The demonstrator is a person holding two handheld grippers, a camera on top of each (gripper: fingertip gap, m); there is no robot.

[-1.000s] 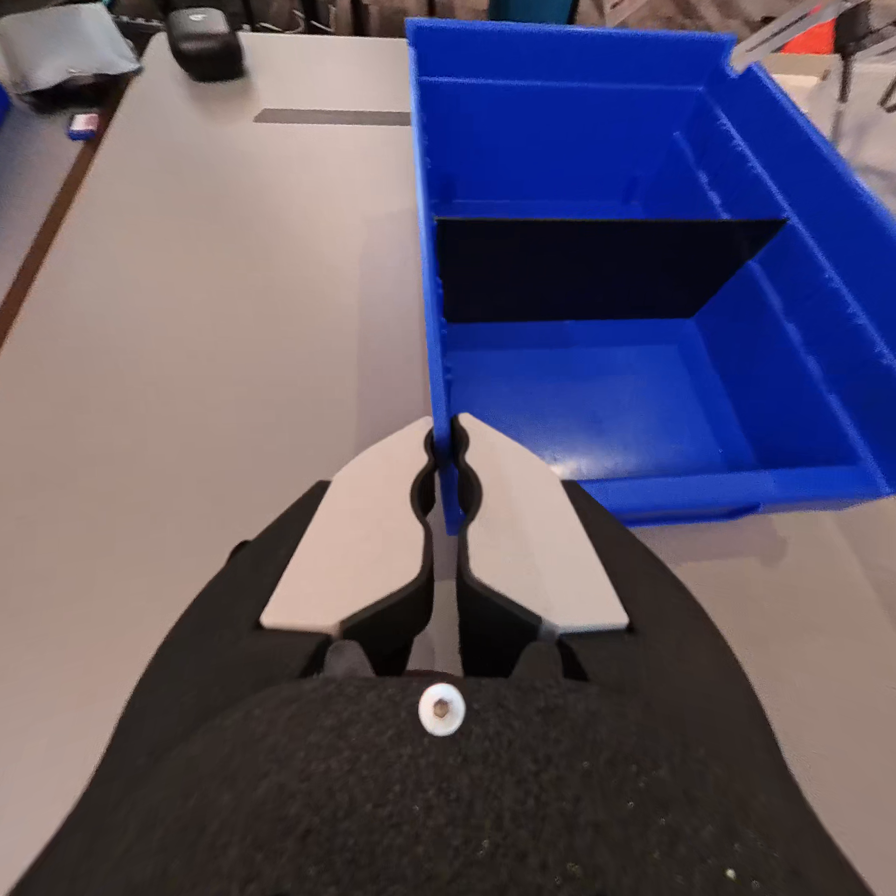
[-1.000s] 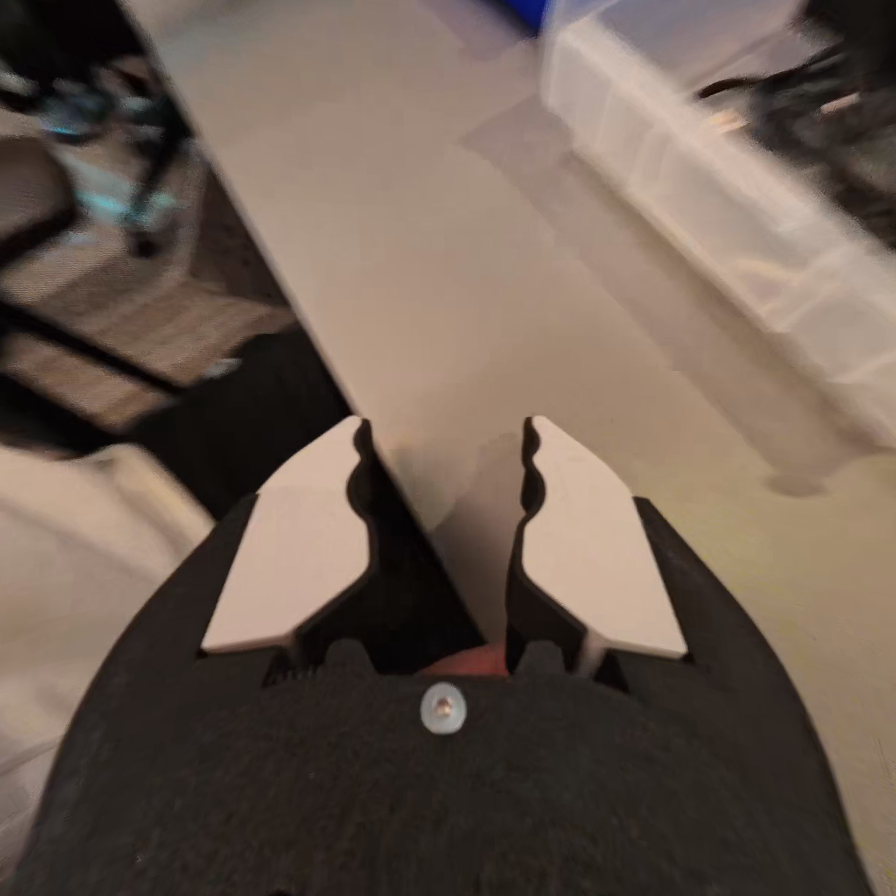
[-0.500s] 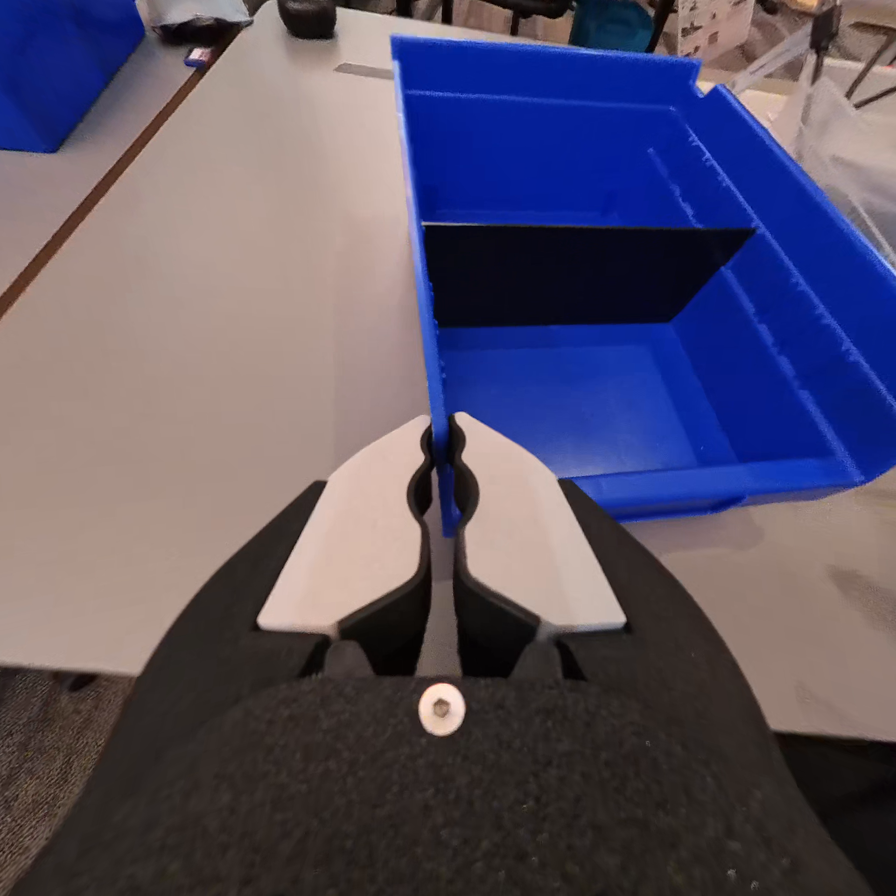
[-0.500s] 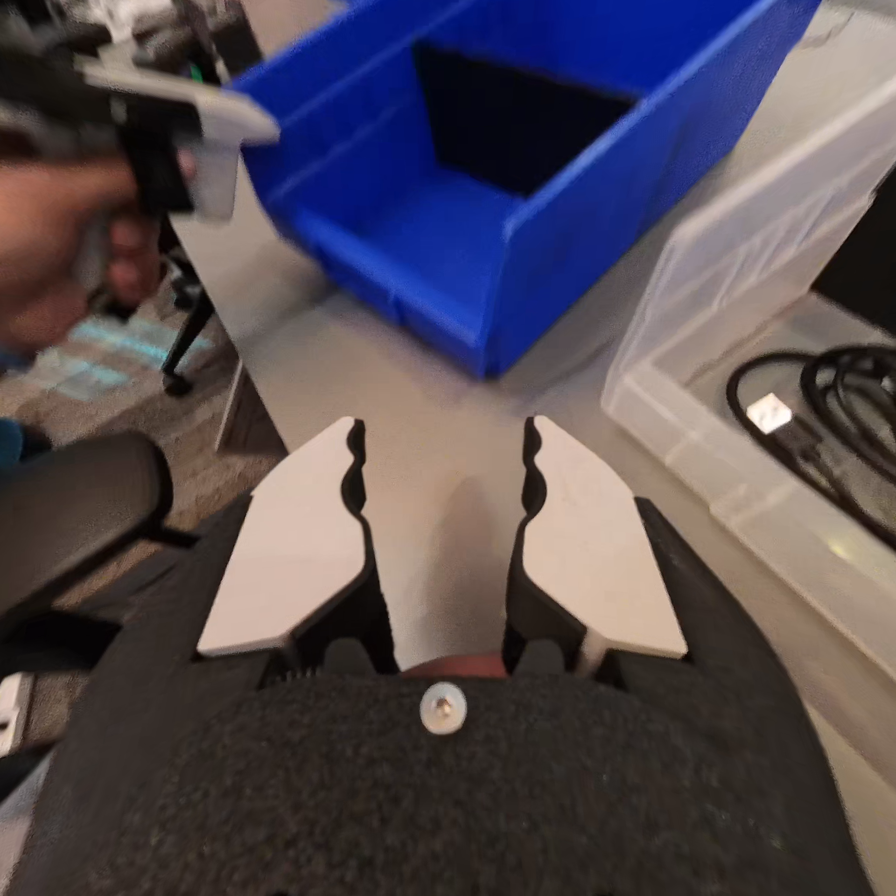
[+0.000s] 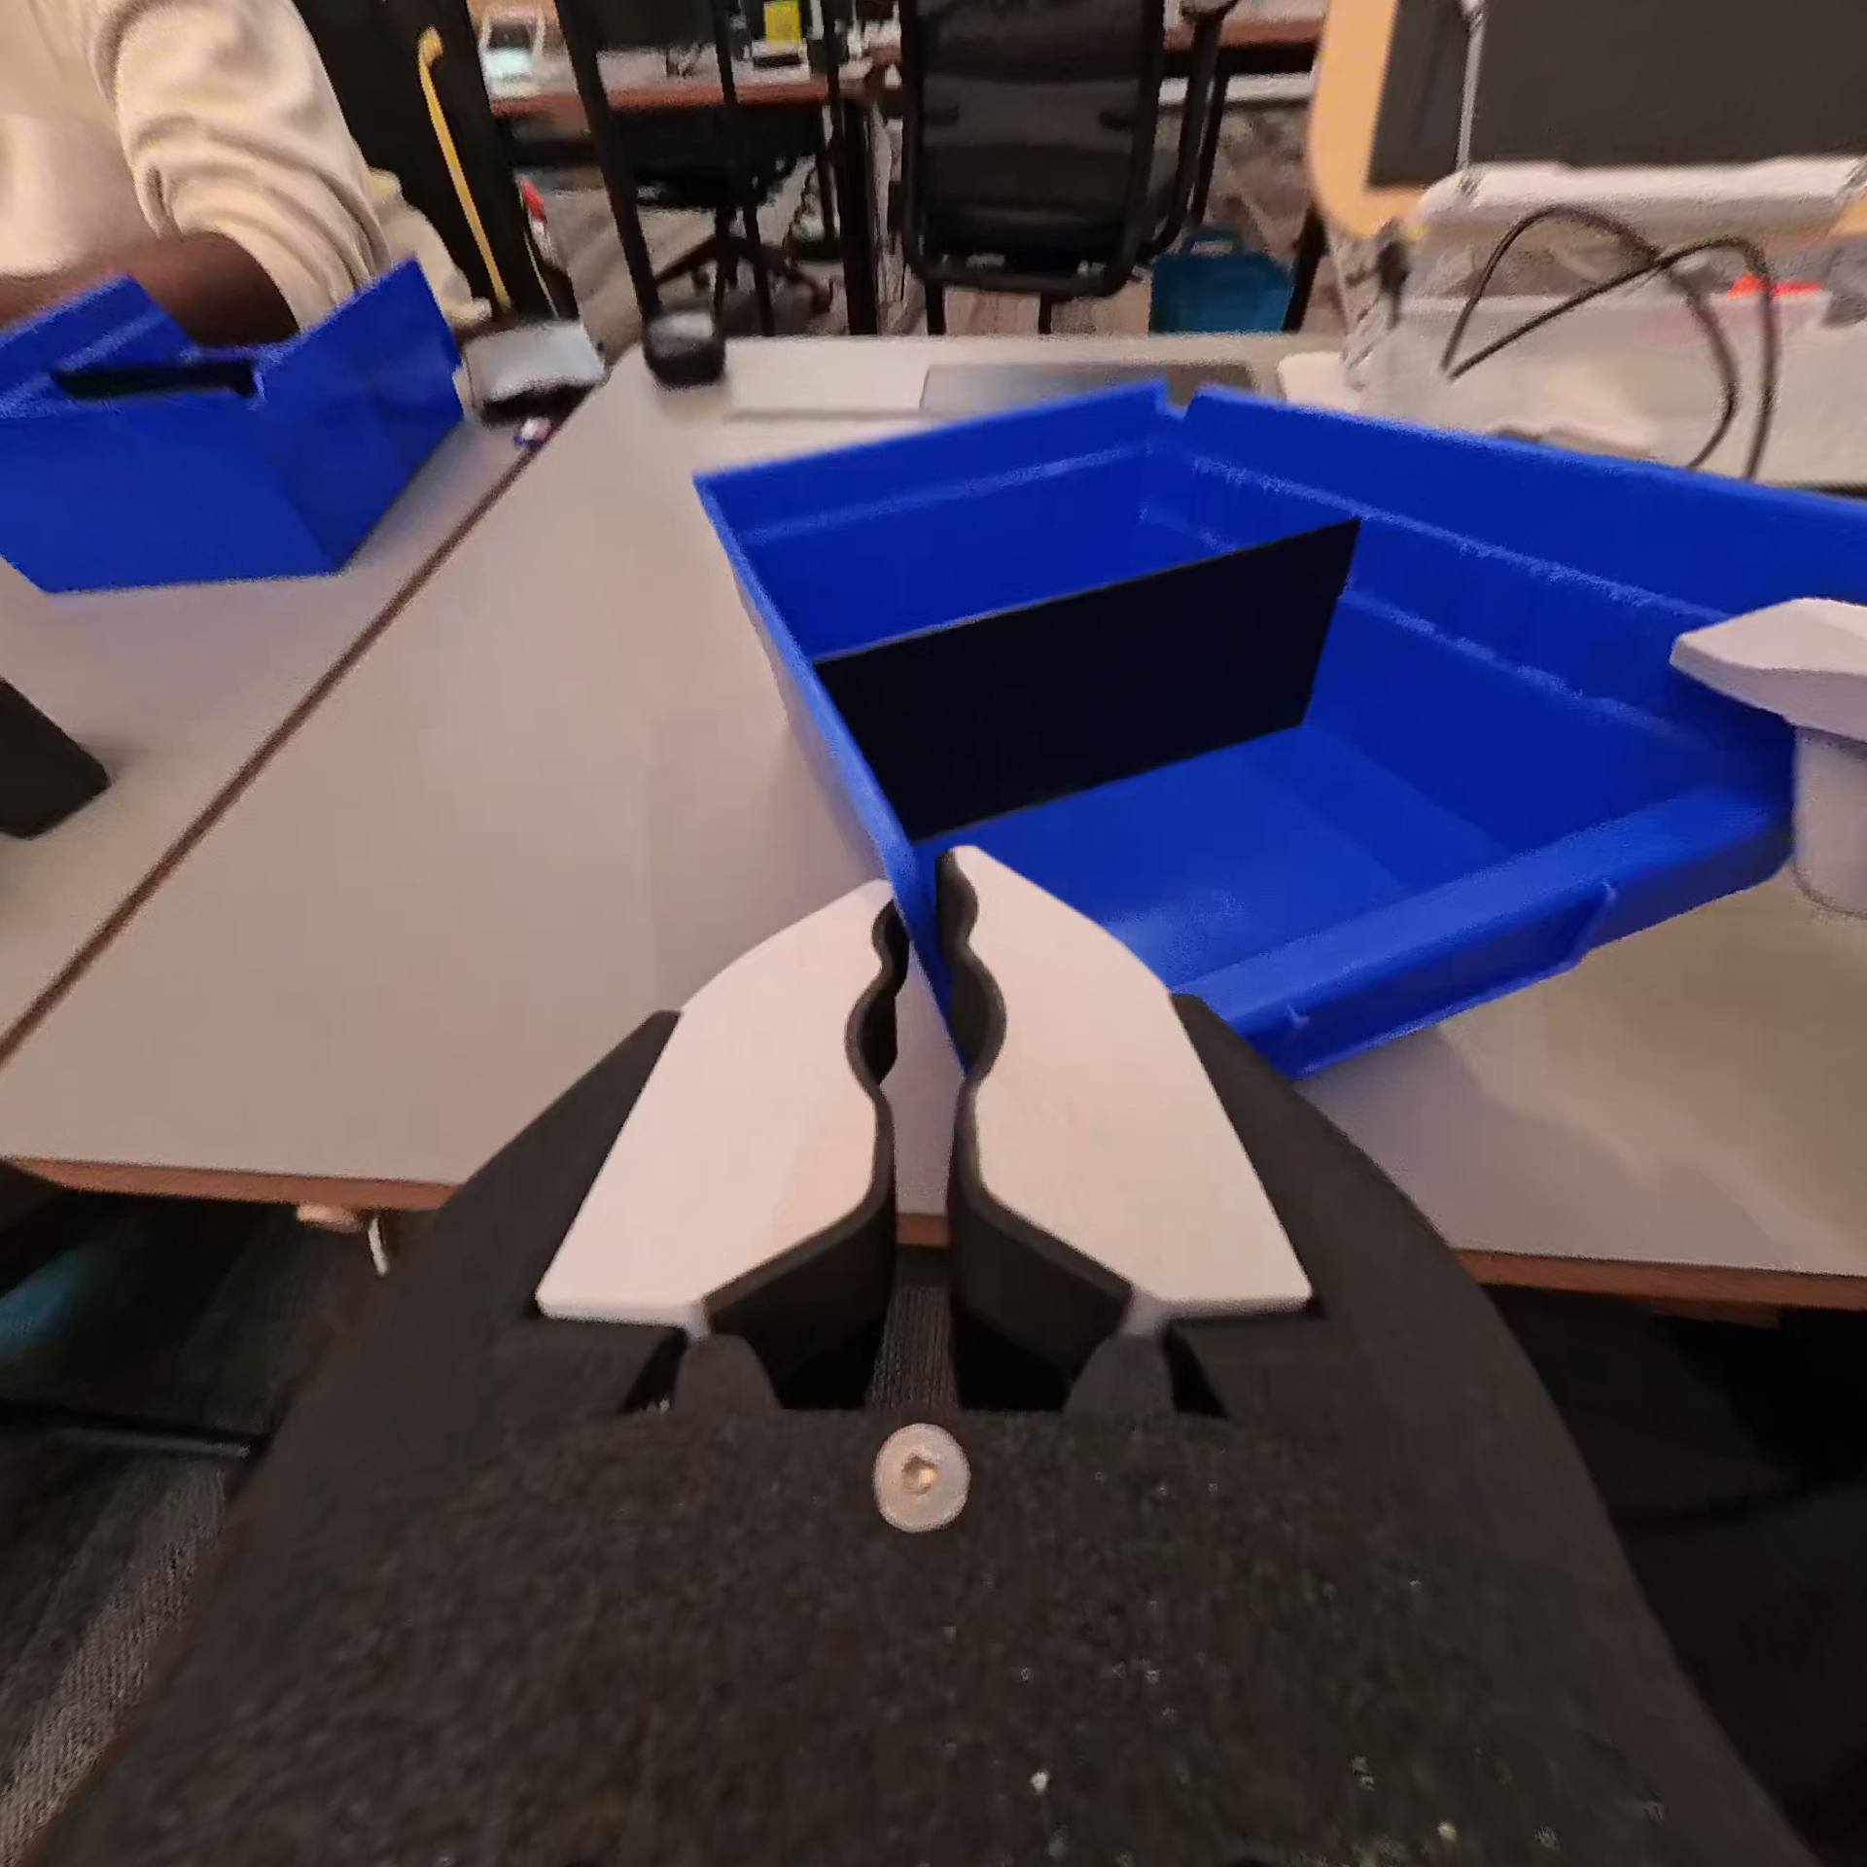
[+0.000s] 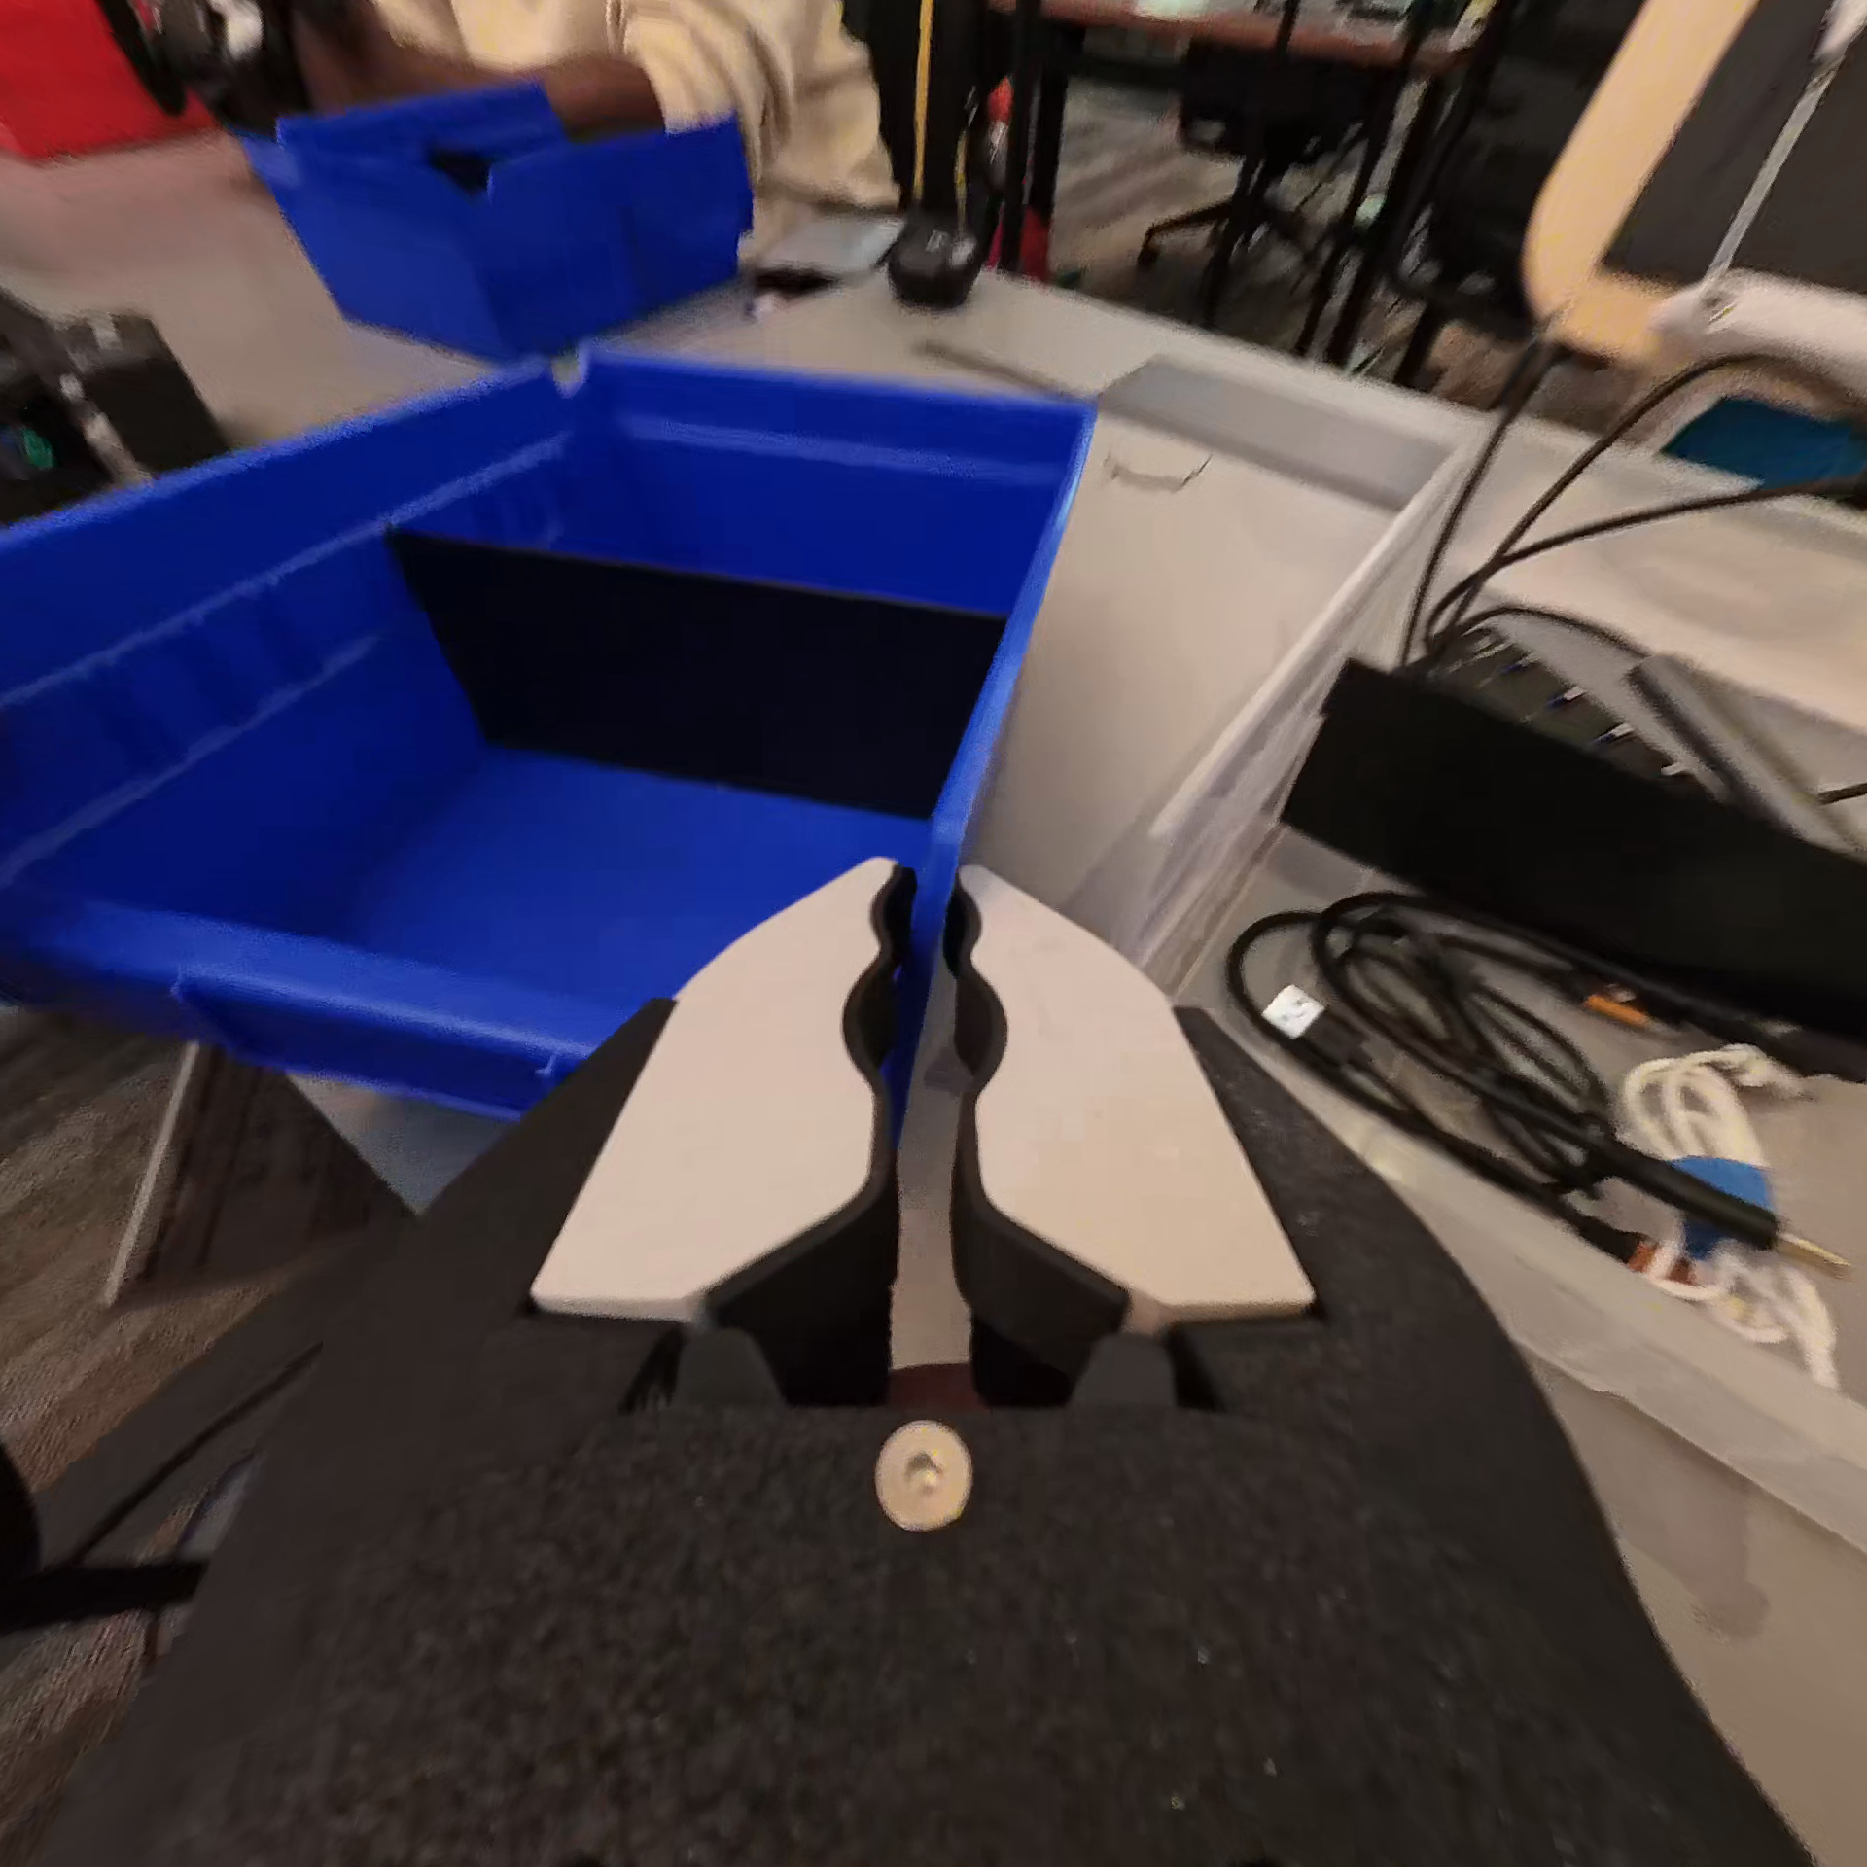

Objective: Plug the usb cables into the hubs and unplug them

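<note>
Black usb cables coiled in clear tub, both jaws clamped on blue bin walls

left gripper: was closed on the near-left wall of a blue bin.
right gripper: was closed on the bin's near-right wall.

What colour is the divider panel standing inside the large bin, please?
The divider is black, set across the blue bin; the left wrist view shows it best.
</note>
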